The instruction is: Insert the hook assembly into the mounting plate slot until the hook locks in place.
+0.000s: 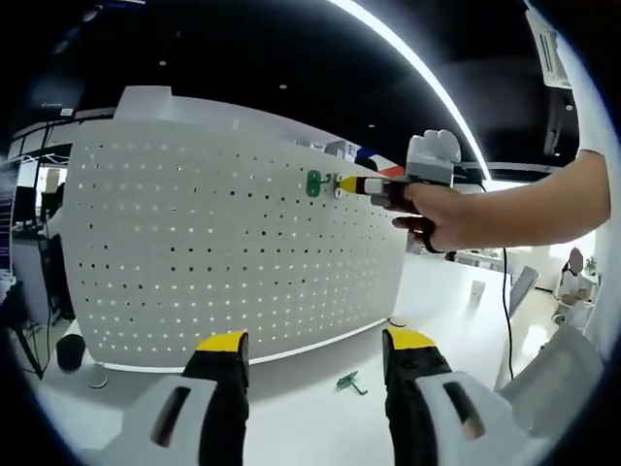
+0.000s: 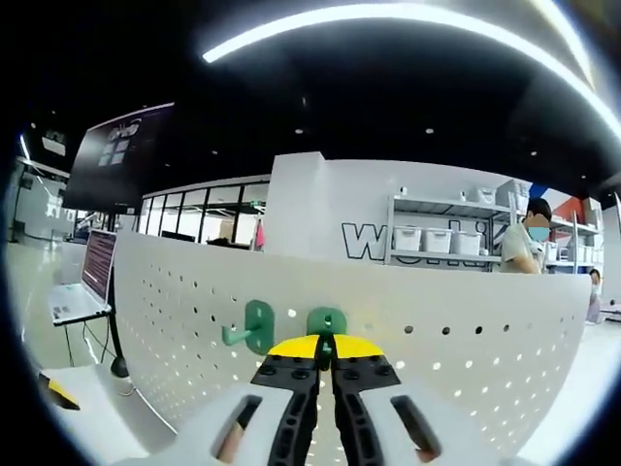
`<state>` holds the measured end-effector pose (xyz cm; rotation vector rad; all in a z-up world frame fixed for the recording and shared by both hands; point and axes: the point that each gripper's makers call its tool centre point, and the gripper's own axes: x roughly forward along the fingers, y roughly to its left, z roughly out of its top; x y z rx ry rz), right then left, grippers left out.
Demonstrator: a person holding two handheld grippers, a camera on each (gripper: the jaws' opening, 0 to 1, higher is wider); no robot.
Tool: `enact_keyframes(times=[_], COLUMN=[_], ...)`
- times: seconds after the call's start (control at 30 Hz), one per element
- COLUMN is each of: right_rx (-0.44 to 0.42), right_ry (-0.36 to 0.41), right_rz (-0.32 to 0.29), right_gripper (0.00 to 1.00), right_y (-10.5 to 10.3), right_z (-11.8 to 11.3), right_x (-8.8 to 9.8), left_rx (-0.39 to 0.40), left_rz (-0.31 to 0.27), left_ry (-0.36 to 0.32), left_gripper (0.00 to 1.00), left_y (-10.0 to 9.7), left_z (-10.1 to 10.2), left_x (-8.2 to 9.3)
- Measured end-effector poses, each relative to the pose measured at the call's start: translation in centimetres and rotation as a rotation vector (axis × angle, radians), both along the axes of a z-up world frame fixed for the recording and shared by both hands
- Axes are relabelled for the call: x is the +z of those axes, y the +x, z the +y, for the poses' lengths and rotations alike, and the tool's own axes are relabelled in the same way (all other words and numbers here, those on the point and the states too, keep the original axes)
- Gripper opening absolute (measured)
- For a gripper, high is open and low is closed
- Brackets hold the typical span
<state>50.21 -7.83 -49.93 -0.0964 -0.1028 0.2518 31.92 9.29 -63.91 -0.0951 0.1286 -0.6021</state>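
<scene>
A: Where's the hook?
B: One green hook point(image 2: 327, 321) sits on the white pegboard point(image 2: 466, 340), pinched by the right gripper point(image 2: 326, 351), jaws pressed together on it. A second hook point(image 2: 249, 328) is already mounted just beside it.
A: And the left gripper point(image 1: 316, 354)?
B: Jaws spread, holding nothing, above the table point(image 1: 320, 417), where another hook point(image 1: 349, 382) lies.

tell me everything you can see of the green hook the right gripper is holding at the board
The green hook looks like plastic; a rounded plate with a dark hole shows. It sits flat against the white pegboard near its top edge, beside a second green hook. The right gripper is closed on it.
</scene>
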Motion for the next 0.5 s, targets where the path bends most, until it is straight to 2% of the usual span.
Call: enact_keyframes(times=[0.2,0.37,0.43,0.5], right_rx=[-0.064,-0.108,-0.126,-0.143], right_ry=[0.005,0.056,0.055,0.099], right_rz=[0.011,0.025,0.039,0.052], right_gripper=[0.02,0.02,0.02,0.02], right_y=[0.13,0.16,0.21,0.23], right_z=[0.05,-0.23,-0.06,-0.19], right_x=[-0.08,-0.07,-0.09,-0.13], left_rx=[-0.005,0.005,0.006,0.007], left_rz=[-0.001,-0.004,-0.003,-0.001], left_ry=[0.007,-0.001,-0.002,-0.004], left_gripper=[0.57,0.56,0.56,0.56], left_y=[-0.01,-0.08,-0.11,-0.18], left_z=[-0.03,0.31,0.41,0.40], left_x=[0.05,0.32,0.22,0.18])
